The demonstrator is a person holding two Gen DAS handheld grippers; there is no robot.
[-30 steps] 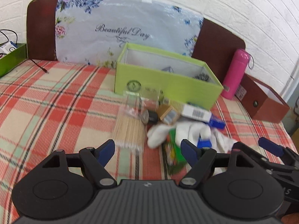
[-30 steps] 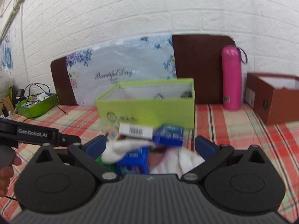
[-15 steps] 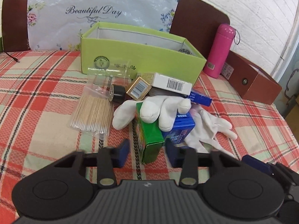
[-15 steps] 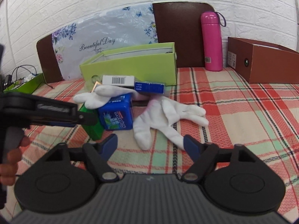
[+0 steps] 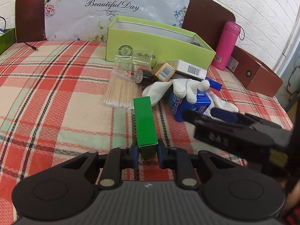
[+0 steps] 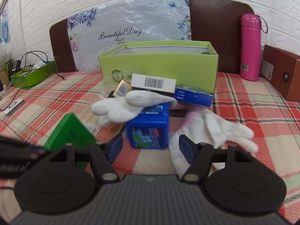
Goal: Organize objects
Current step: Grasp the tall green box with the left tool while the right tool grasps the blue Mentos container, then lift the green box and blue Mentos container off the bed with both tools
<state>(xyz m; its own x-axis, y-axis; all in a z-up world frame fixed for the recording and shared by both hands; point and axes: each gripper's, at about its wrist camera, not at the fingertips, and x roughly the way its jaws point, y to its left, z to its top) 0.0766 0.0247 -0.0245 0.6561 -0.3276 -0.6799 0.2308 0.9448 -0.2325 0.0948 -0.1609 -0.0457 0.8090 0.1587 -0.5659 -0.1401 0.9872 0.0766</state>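
Observation:
My left gripper (image 5: 148, 152) is shut on the near end of a long green box (image 5: 144, 121), held clear of the pile; it also shows in the right wrist view (image 6: 70, 133). My right gripper (image 6: 151, 147) is open, its jaws on either side of a blue box (image 6: 148, 127) without touching it. A white glove (image 6: 127, 106) drapes over that blue box. A second white glove (image 6: 221, 129) lies to its right. Behind stand a white barcode box (image 6: 153, 83), a gold box (image 5: 165, 72), a bag of wooden sticks (image 5: 121, 91) and an open lime-green box (image 5: 159, 43).
A pink bottle (image 6: 250, 46) and a brown box (image 6: 281, 71) stand at the right. A green tray (image 6: 31, 73) with cables sits at the left. A floral board (image 5: 112, 9) leans on the wall behind. The plaid cloth (image 5: 46, 93) covers the surface.
My left gripper closed on the green box and pulled it out from under the glove, toward me. My right gripper moved forward and down around the blue box.

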